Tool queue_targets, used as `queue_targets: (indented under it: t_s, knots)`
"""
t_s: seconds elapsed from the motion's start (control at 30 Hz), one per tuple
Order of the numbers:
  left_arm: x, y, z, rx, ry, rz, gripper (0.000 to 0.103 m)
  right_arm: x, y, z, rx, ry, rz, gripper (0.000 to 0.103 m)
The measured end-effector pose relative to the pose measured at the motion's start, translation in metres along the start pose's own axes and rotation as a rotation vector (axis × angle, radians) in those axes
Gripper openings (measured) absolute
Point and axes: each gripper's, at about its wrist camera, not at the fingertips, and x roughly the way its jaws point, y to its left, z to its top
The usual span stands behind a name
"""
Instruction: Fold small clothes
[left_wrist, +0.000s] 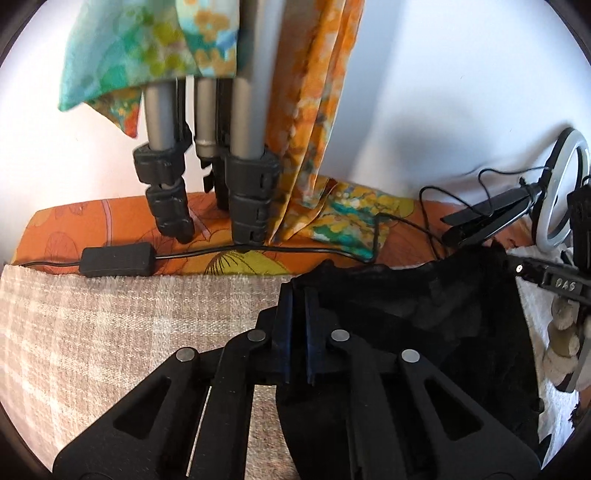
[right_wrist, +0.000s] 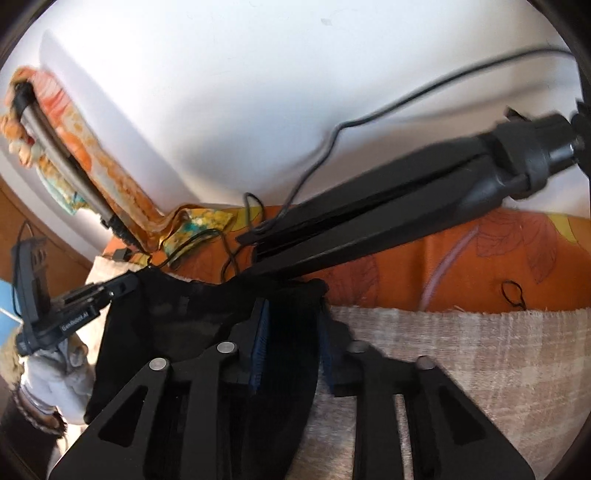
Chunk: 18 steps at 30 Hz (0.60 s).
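Observation:
A small black garment hangs stretched between my two grippers above a beige checked cloth. My left gripper is shut on the garment's top left edge, and the fabric drapes down to the right of the fingers. In the right wrist view the same garment spreads to the left. My right gripper holds its other top corner between the blue pads, with a fold of black fabric filling the gap. The left gripper shows at the garment's far corner.
A grey tripod draped with colourful floral fabric stands behind on an orange leaf-print sheet. A black tripod, a ring light and cables lie at the back right. A white wall is behind.

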Motion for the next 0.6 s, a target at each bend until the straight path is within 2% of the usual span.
queue_targets:
  t_s: [0.13,0.3,0.6]
  knots:
    - [-0.021,-0.005,-0.002,-0.007,-0.032,-0.039,0.003,-0.011,0.012,-0.002,-0.021,-0.031,-0.002,0.002]
    - [-0.055,-0.014,-0.007,0.016,-0.072,-0.040,0.003,-0.042,0.025,-0.005,-0.028,-0.088,0.015,0.002]
    - [-0.144,-0.029,-0.035,0.052,-0.130,-0.054,0.003,-0.121,0.064,-0.031,-0.084,-0.127,0.048,0.002]
